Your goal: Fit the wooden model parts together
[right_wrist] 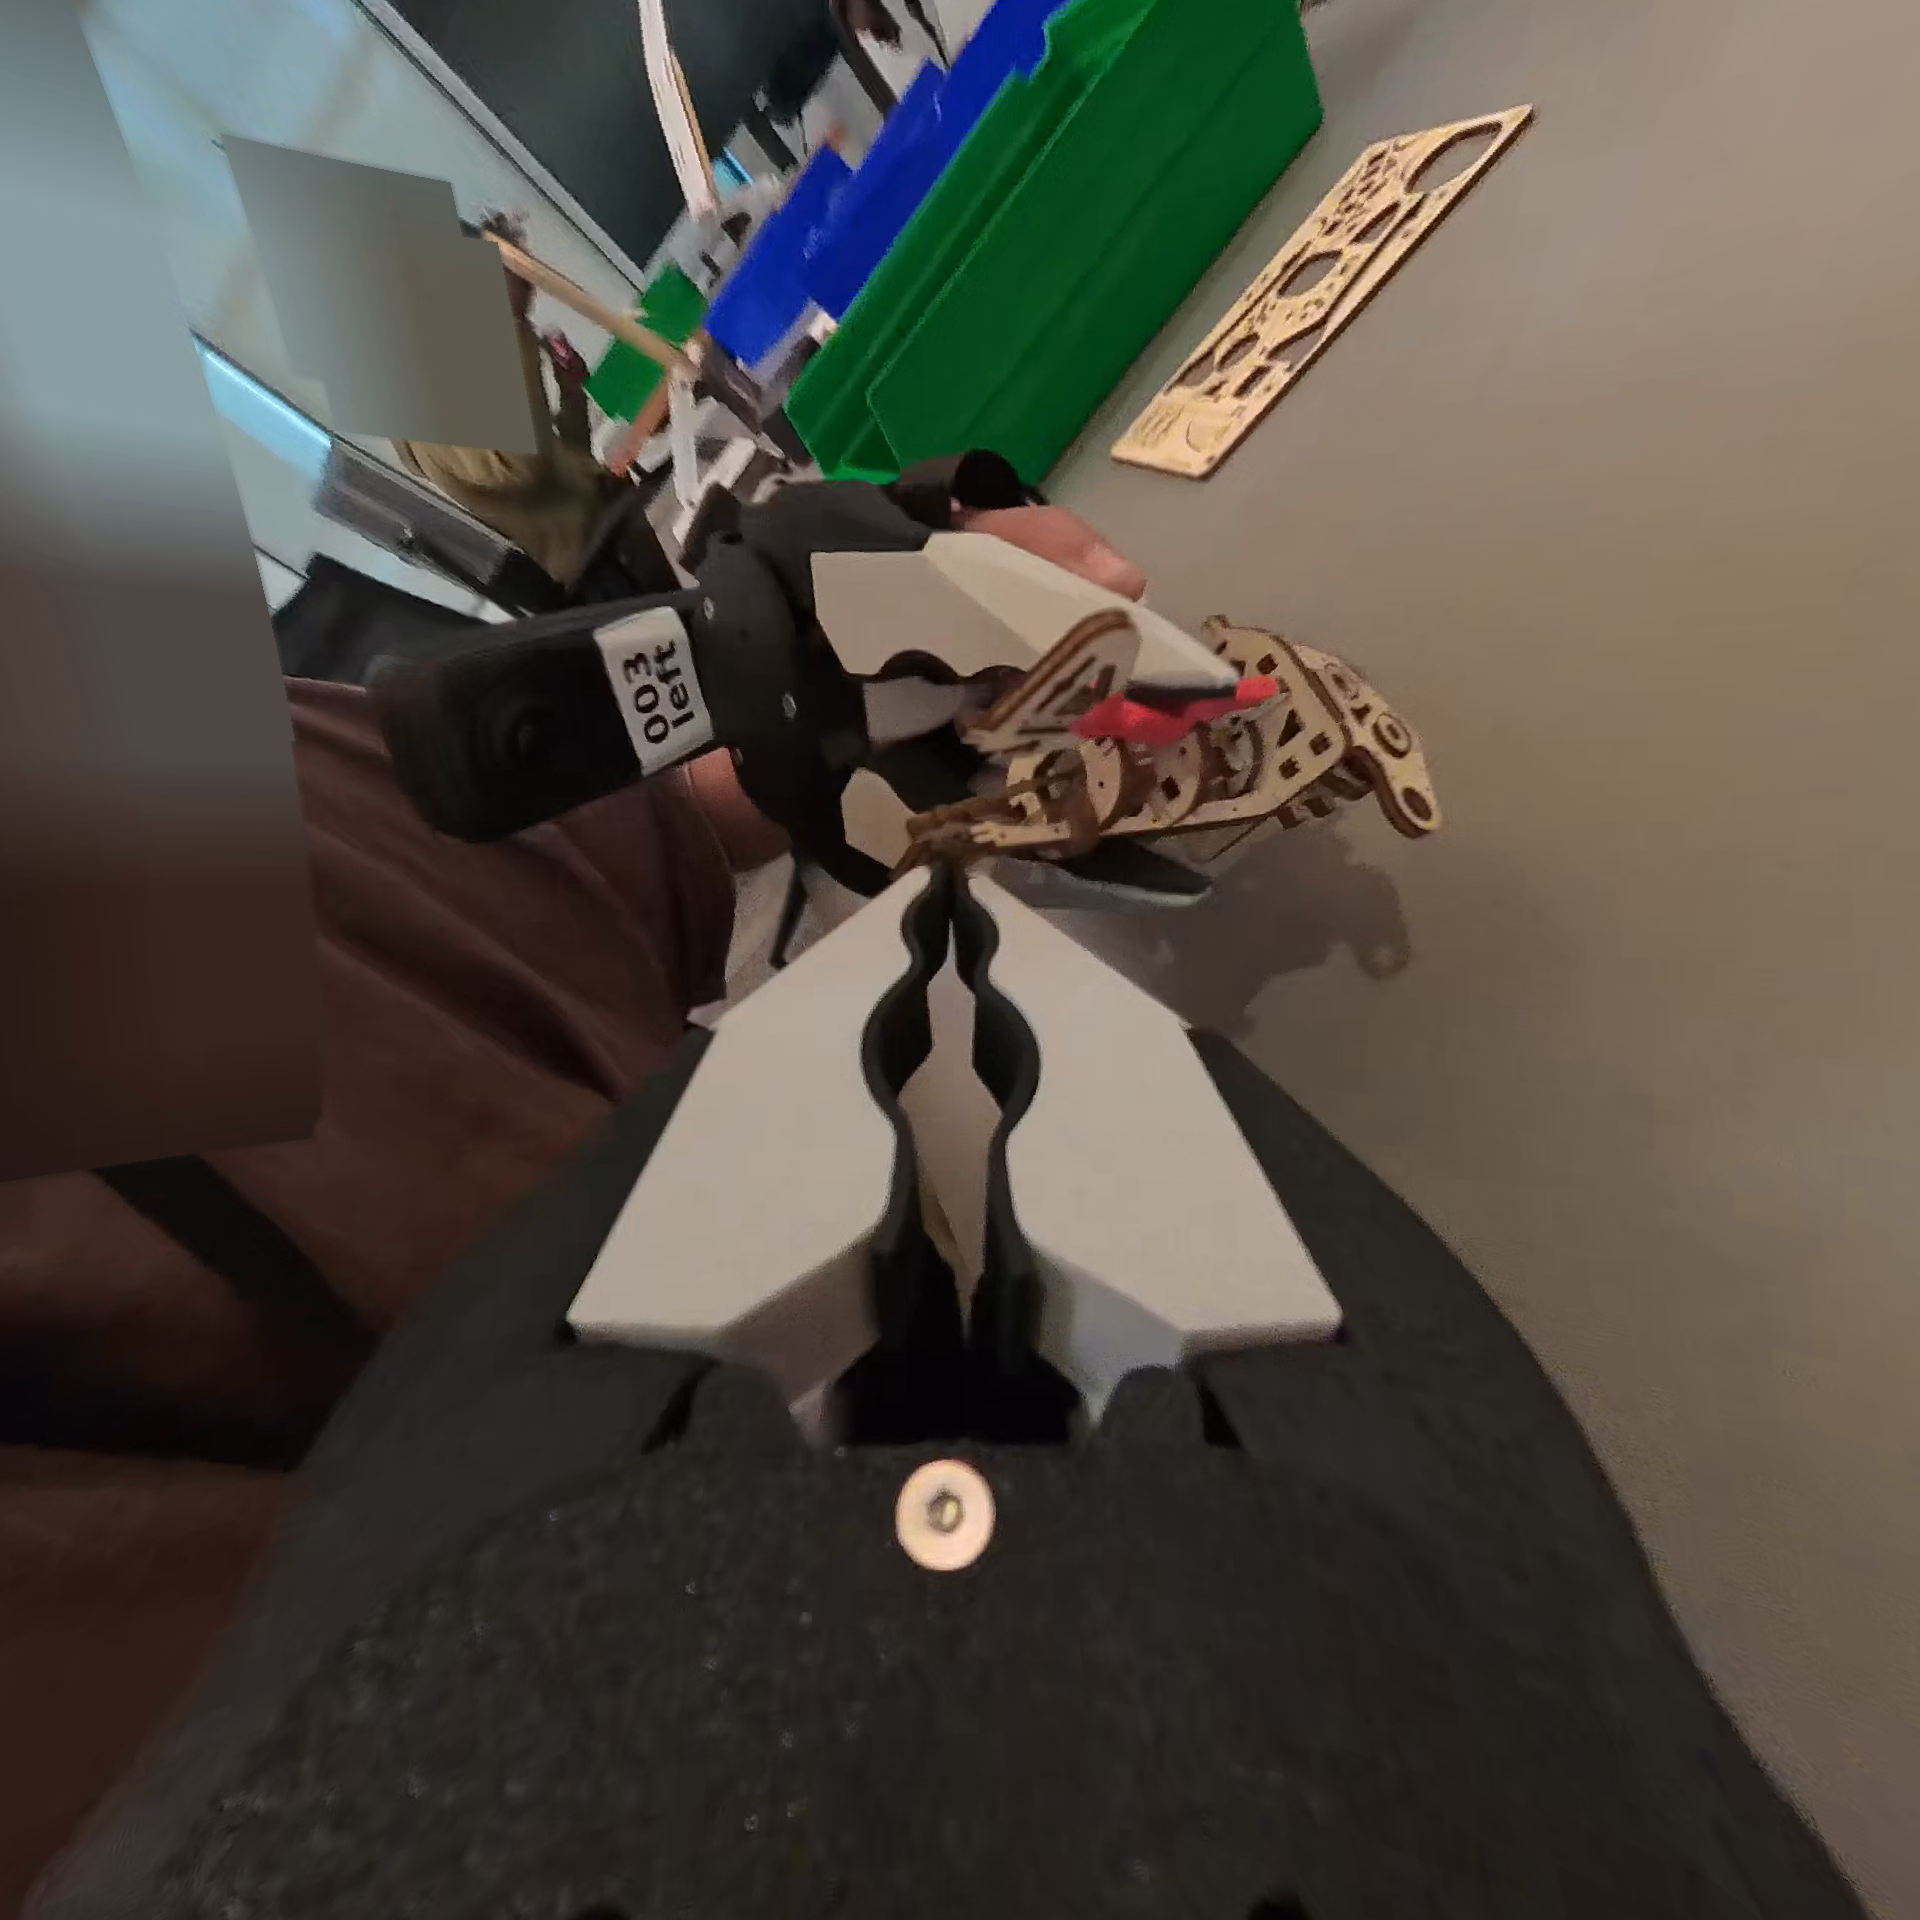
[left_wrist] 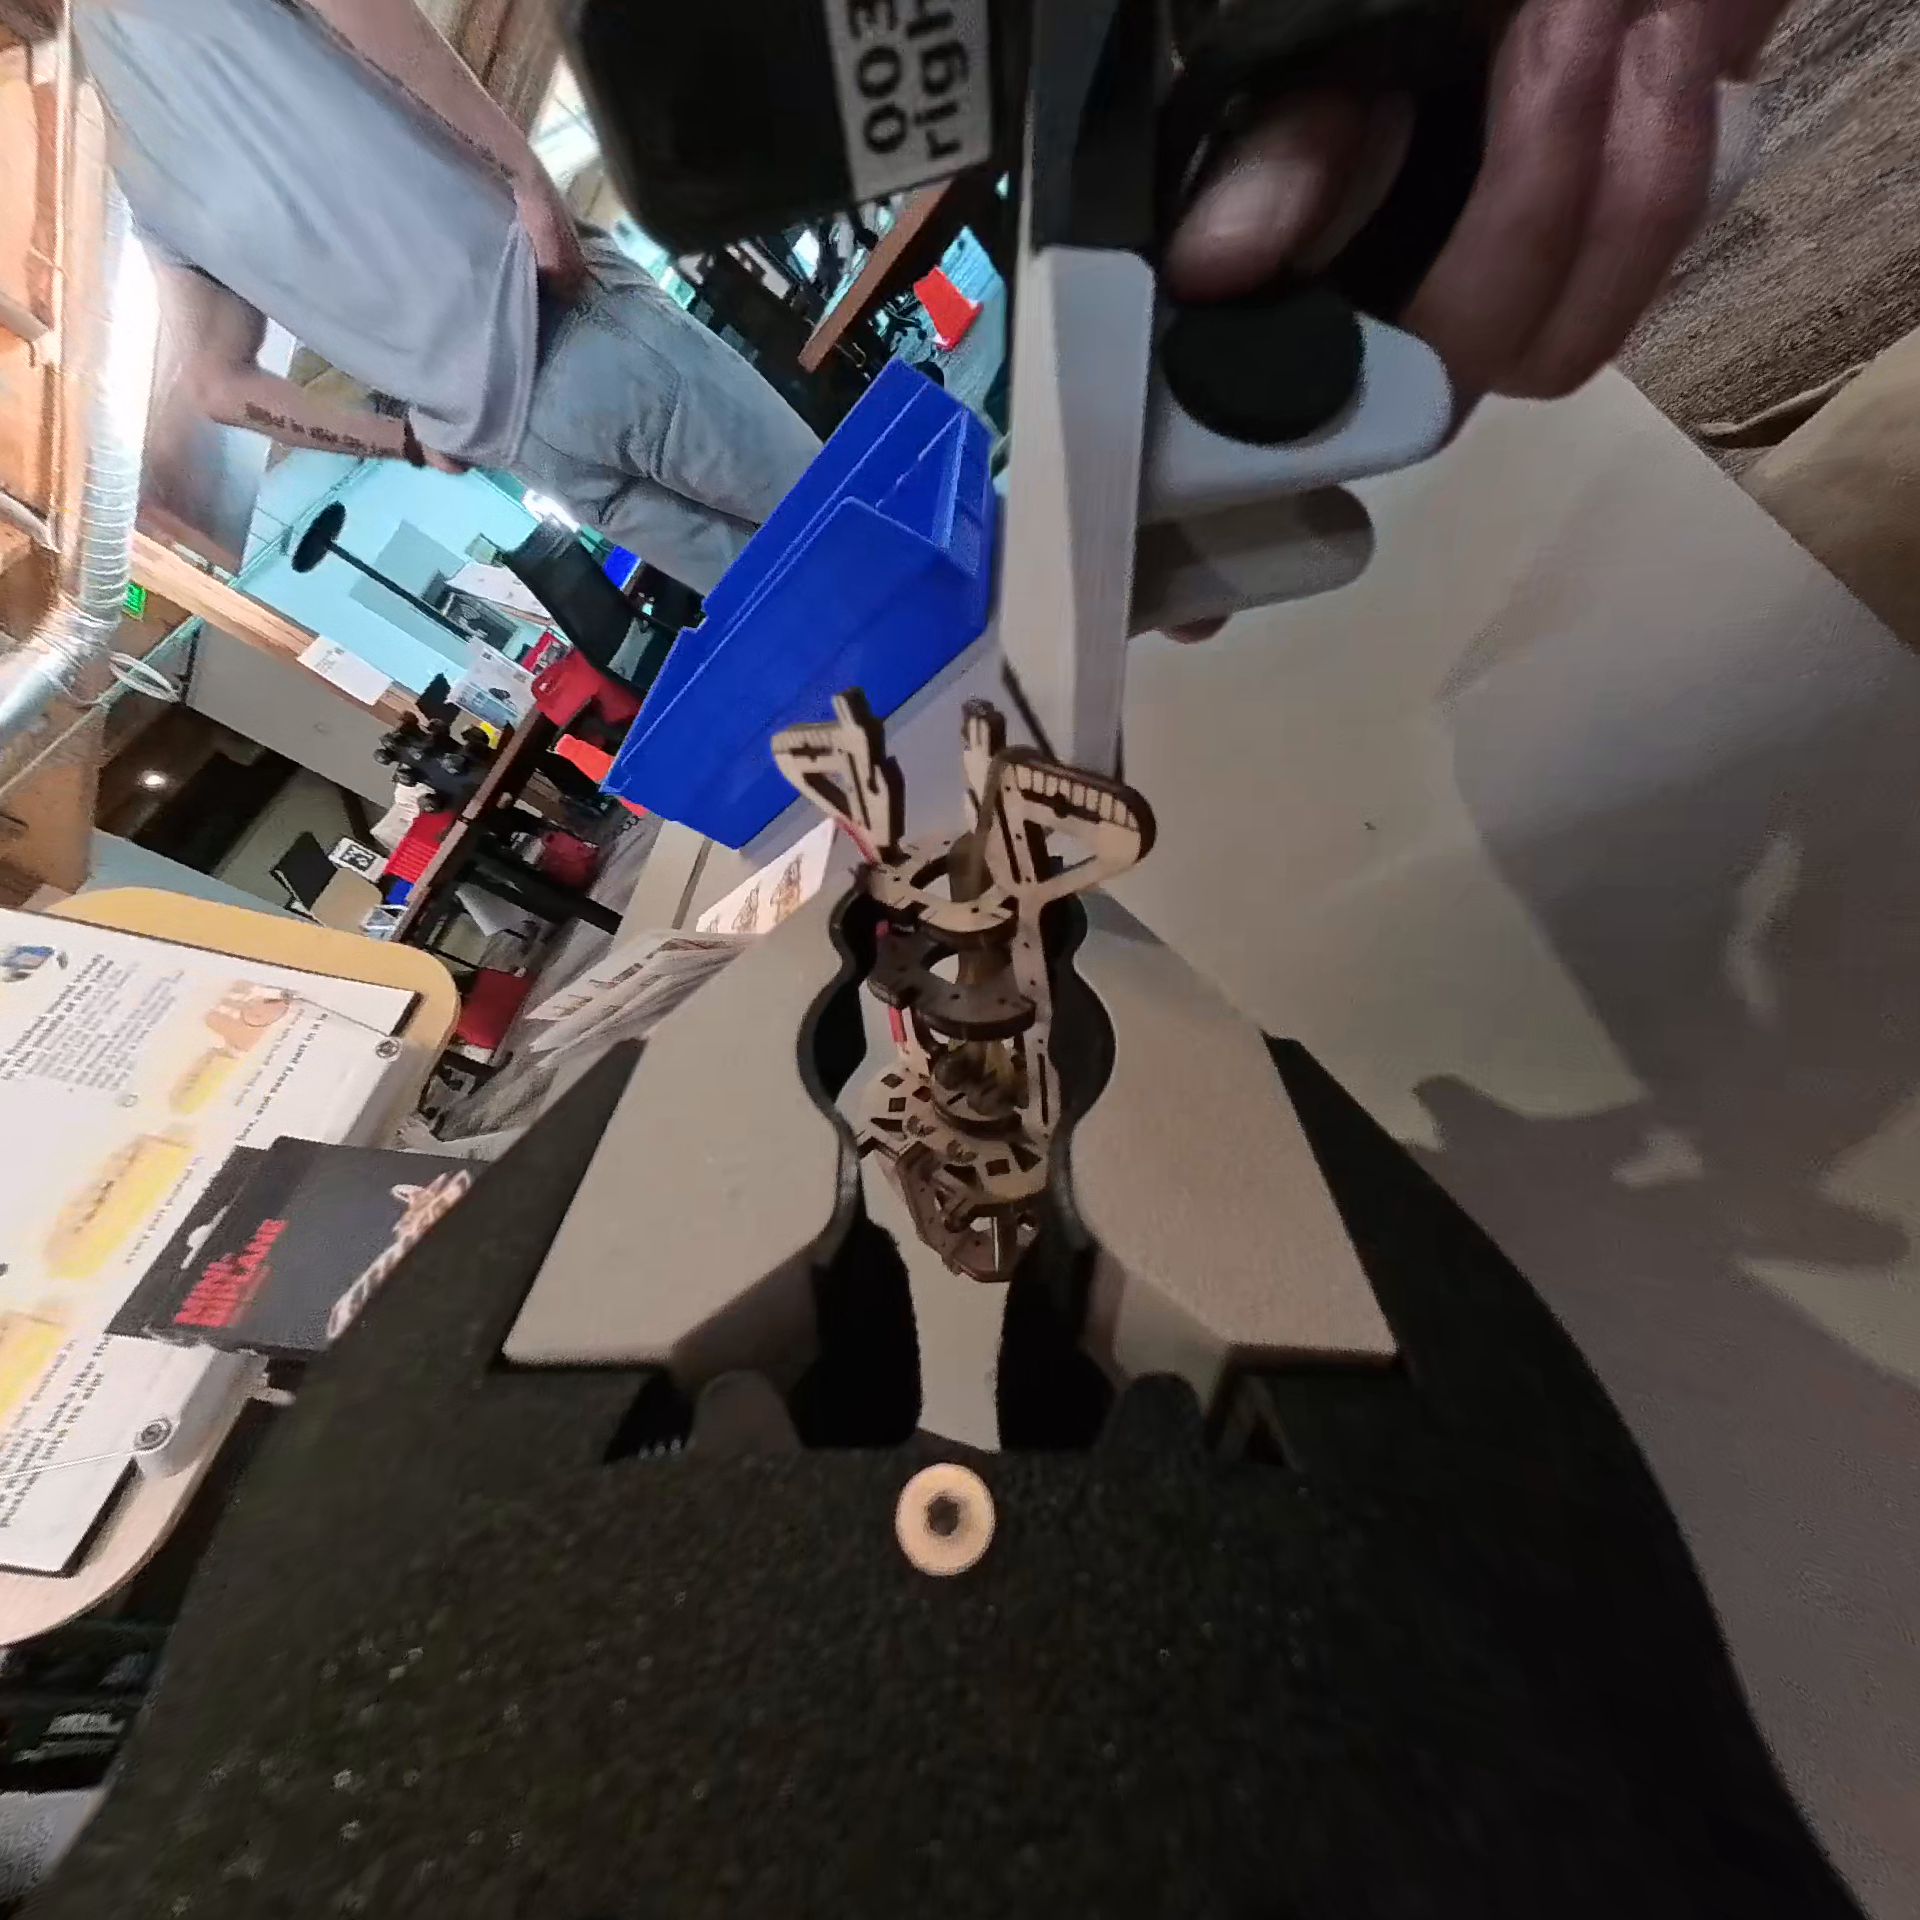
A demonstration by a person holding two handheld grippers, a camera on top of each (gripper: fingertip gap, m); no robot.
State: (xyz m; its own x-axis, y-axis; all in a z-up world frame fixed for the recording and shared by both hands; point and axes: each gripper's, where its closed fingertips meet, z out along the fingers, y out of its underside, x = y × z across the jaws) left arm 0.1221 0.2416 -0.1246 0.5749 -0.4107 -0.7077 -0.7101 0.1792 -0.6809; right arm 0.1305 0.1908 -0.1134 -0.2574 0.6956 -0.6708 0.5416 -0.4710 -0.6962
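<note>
My left gripper (left_wrist: pixel 961 1039) pinches the wooden model (left_wrist: pixel 961 997); blue bin (left_wrist: pixel 831 644) beyond, contents hidden. Right gripper (right_wrist: pixel 951 904) jaws pressed together at the model's tip; green bin (right_wrist: pixel 1049 260) beyond

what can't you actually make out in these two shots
- Left wrist view: the wooden model's lower end, hidden between the left gripper's jaws.
- Right wrist view: whether the right gripper pinches the model's tip; the contact is too small.
- Right wrist view: the wooden parts sheet's cutouts, blurred.
</note>
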